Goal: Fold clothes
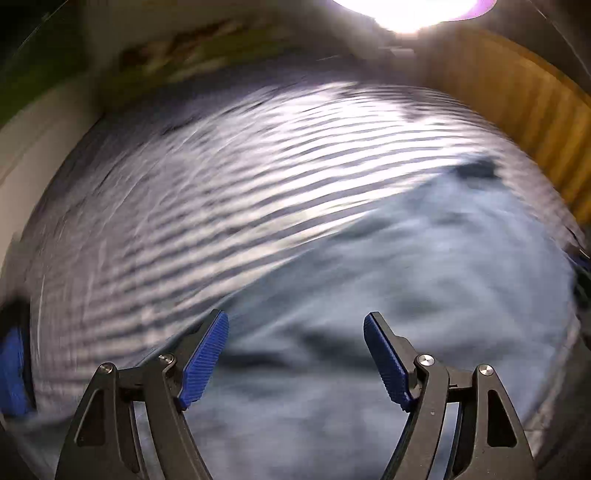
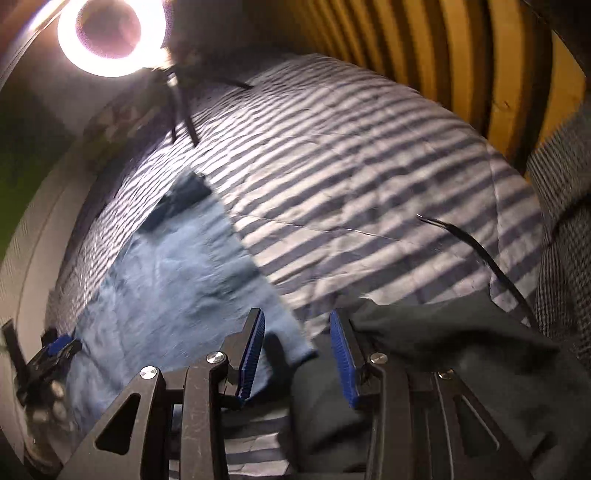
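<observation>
A light blue garment lies spread and wrinkled on a striped bed sheet; a dark patch marks its far end. My left gripper hovers open over the garment with nothing between its blue pads; the left wrist view is motion-blurred. It also shows at the garment's left edge as the left gripper. My right gripper is open at the garment's near right corner. A dark garment lies bunched against and over its right finger.
A slatted wooden headboard borders the bed. A lit ring light stands on thin black legs at the far end. A black cable crosses the sheet toward the dark garment. Grey checked fabric rises at the right.
</observation>
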{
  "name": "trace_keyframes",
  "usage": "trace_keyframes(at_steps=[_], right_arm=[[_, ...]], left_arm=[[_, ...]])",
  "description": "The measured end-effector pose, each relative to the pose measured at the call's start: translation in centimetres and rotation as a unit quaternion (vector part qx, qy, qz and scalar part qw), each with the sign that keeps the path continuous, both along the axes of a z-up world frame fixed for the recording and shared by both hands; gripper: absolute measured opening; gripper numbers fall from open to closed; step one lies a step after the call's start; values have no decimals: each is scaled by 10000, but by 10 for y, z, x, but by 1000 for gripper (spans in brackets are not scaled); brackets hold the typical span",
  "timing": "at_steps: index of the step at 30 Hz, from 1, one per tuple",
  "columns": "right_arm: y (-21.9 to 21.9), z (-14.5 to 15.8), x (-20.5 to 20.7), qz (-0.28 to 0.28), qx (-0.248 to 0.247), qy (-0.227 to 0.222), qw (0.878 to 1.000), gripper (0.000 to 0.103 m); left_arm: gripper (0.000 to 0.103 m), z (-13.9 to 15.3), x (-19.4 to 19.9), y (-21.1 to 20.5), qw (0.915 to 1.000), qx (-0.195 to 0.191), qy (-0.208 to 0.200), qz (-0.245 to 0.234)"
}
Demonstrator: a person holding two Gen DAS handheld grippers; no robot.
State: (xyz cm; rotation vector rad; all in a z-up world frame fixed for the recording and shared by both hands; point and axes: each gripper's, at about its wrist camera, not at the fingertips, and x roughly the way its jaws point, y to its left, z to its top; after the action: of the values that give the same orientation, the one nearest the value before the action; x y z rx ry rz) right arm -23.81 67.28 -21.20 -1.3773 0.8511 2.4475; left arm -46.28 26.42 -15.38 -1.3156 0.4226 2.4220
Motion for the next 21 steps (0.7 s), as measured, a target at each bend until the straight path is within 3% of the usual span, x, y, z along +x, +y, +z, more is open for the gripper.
trace_keyframes(at_steps=[3,6,12,14,16,18,19,21], right_arm=[[-5,-1,3,39,151,95,9998,34],[-10,3,7,95,268,277,9992,34],[-13,-1,7,78,387,264,9989,34],[-14,-1,8,103,374,326,9987,34],[-11,-3,9,108,276,363,9989,34],[-6,-5,11,95,80,441,9990,34],[-3,-5,13,90,4,465,9989,34],[-2,-5,13,99,-26,481,9988,34]], left_arm=[[79,9,10,77,9944,-232,370,-958],[79,4,-14,130,9939,-155,302,-1051],[79,-22,-86,211,9957,326,-144,-853],[79,-29,-99,229,9968,114,46,-789],[78,-42,-119,236,9977,-447,287,-427],[75,-45,-134,227,9996,-177,129,-153],[68,-45,-141,222,9997,-183,116,109],[68,-44,-146,217,9998,-27,45,210]])
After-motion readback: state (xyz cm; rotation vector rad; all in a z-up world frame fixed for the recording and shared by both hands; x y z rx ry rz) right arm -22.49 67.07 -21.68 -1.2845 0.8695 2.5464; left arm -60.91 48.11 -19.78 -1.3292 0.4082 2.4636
